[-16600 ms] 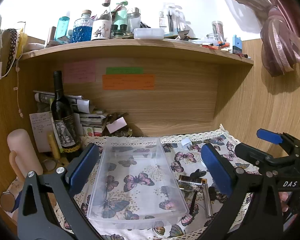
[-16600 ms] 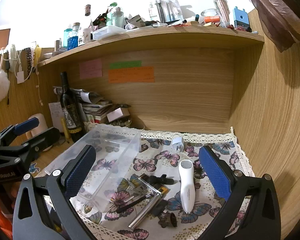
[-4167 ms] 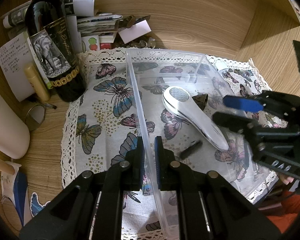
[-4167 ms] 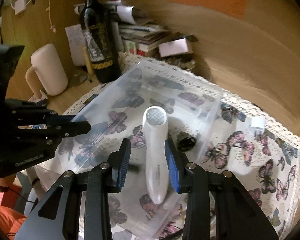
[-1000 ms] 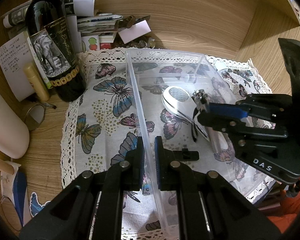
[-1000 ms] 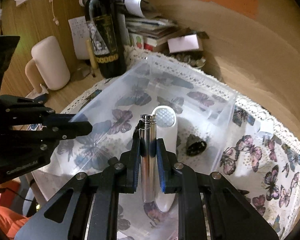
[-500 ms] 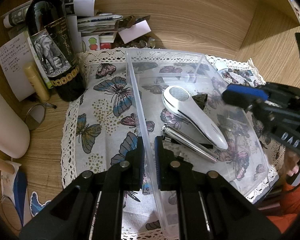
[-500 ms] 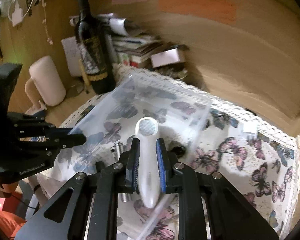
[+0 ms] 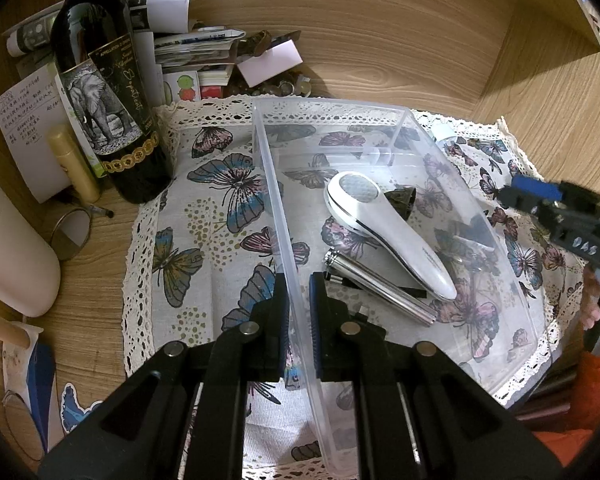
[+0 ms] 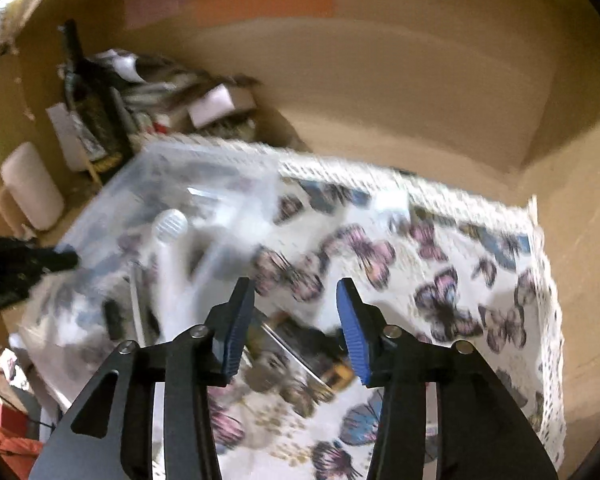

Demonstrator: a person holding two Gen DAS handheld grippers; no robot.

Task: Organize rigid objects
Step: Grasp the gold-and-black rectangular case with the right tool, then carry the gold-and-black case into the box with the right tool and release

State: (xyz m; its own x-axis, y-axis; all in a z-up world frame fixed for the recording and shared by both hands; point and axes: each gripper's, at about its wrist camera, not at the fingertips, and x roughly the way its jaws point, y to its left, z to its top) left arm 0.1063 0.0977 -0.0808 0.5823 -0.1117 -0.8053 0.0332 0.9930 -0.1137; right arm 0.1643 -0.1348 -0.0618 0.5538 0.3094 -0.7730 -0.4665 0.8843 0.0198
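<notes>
Two grippers share this desk scene. At lower centre of the left wrist view, the left gripper [image 9: 299,304] is clamped on the near side wall of a clear plastic bin [image 9: 396,114], steadying it on a butterfly-print cloth [image 9: 204,216]. Inside the bin lie a white handheld device [image 9: 384,228], a silver metal tube [image 9: 380,286] touching it, and a small dark cone-shaped piece [image 9: 400,198].

In the blurred right wrist view, the right gripper [image 10: 296,320] hangs over the cloth right of the bin; its jaws have just been opening, now partly apart with nothing between them. Below them, at lower centre, sits a dark cluster of small items [image 10: 304,356], too smeared to name.

Risks, as I judge them: a fast descent could scatter that cluster, or a jaw could knock the bin wall. Thin metal pieces may slip from the pads.
</notes>
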